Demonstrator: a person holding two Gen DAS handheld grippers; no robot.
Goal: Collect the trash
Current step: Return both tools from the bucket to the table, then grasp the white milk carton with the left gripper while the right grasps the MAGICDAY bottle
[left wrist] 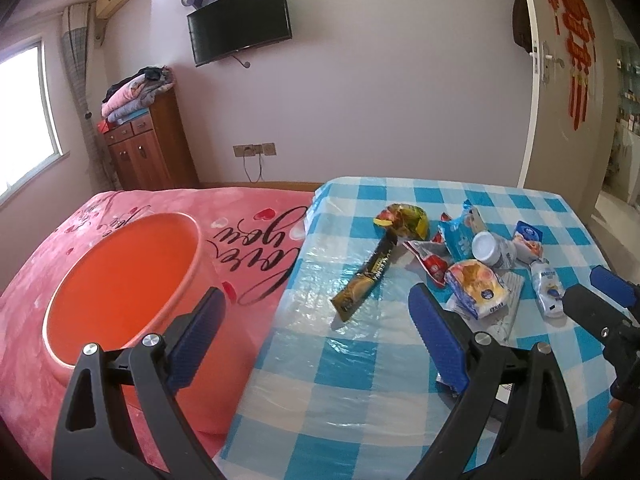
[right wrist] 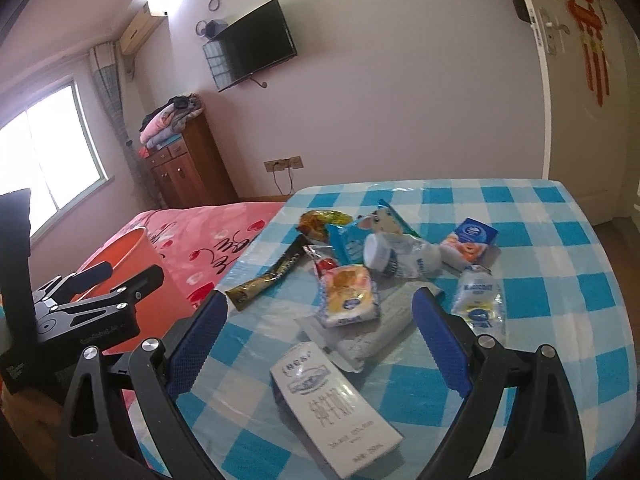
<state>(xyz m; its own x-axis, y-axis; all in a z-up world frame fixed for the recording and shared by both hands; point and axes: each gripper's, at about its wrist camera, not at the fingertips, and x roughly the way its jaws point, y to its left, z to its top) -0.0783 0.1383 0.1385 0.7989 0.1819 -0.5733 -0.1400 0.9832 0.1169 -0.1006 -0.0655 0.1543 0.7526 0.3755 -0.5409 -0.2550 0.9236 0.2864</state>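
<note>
A pile of trash lies on the blue-checked tablecloth (left wrist: 360,380): a long dark sachet (left wrist: 366,276), a yellow snack bag (left wrist: 402,218), a blue wrapper (left wrist: 460,228), a white bottle (left wrist: 494,250), a yellow-and-white packet (left wrist: 478,286) and a small crushed bottle (left wrist: 546,286). An orange bucket (left wrist: 124,280) stands on the pink blanket to the left. My left gripper (left wrist: 316,340) is open and empty above the table edge, between bucket and pile. My right gripper (right wrist: 320,340) is open and empty over a white carton (right wrist: 334,404), just short of the packet (right wrist: 348,296).
The pink blanket (left wrist: 256,240) covers a bed left of the table. A wooden cabinet (left wrist: 150,148) with folded clothes stands by the window. A door (left wrist: 572,80) is open at the right. The right gripper shows in the left wrist view (left wrist: 600,300).
</note>
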